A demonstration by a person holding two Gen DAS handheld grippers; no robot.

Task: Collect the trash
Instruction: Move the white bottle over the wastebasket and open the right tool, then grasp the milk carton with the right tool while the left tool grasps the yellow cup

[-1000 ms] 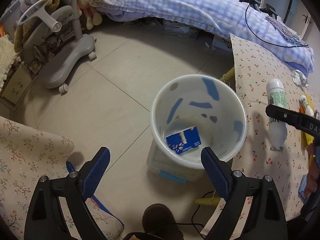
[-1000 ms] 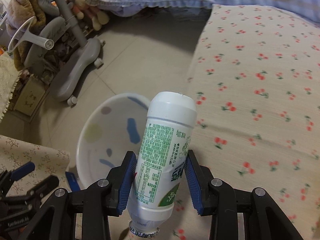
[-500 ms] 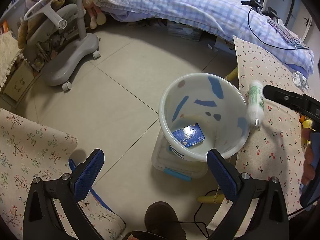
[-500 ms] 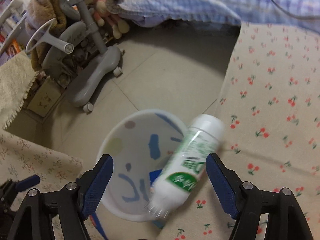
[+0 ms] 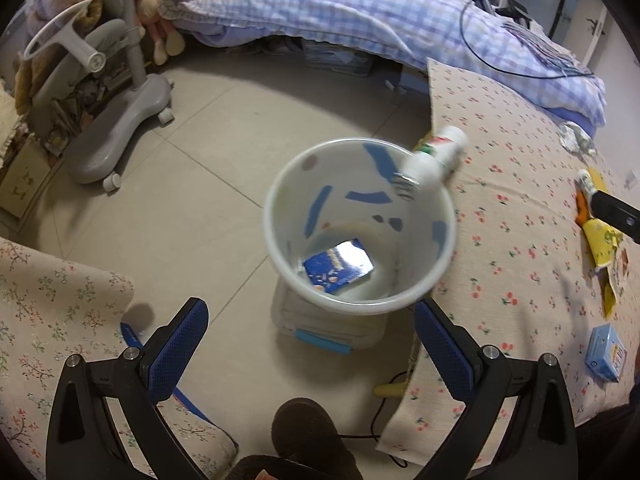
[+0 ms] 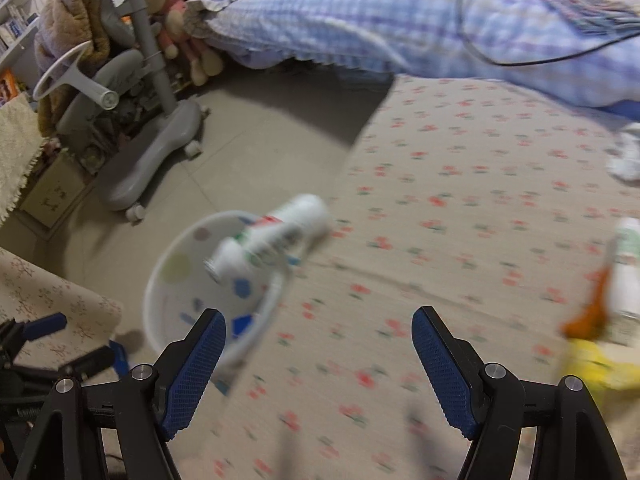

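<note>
While the tiled floor [image 5: 192, 184] spreads across the room, the bed [image 5: 360, 12] under its blue checked quilt fills the far side, and a tabletop [image 5: 520, 240] covered in a cherry-print cloth runs along the right. A grey wheeled chair base [image 5: 116, 128] stands on the floor at the left, with stuffed toys [image 6: 176, 20] leaning beside it near the bed. Just beside the tabletop's edge sits the white bin [image 5: 360, 300], spotted with blue and coloured patches and resting on a clear lidded box [image 5: 324, 328]; a blue carton [image 5: 338, 266] lies flat on its bottom. The white bottle [image 5: 434, 158] with green print is blurred and tilted at the bin's far rim, its narrow end pointing down into the opening and its broad end over the tabletop's edge; in the right wrist view the same bottle [image 6: 272, 236] is held by nothing, well clear of both sets of fingers. The left gripper [image 5: 306, 340] hangs above the floor and the near side of the bin, its fingers spread wide apart around nothing. The right gripper [image 6: 318, 352] is over the tabletop, its fingers likewise wide apart and empty. Farther right on the cloth lie yellow wrappers [image 5: 600, 240], a small blue box [image 5: 606, 352] and a crumpled white scrap [image 5: 576, 140].
</note>
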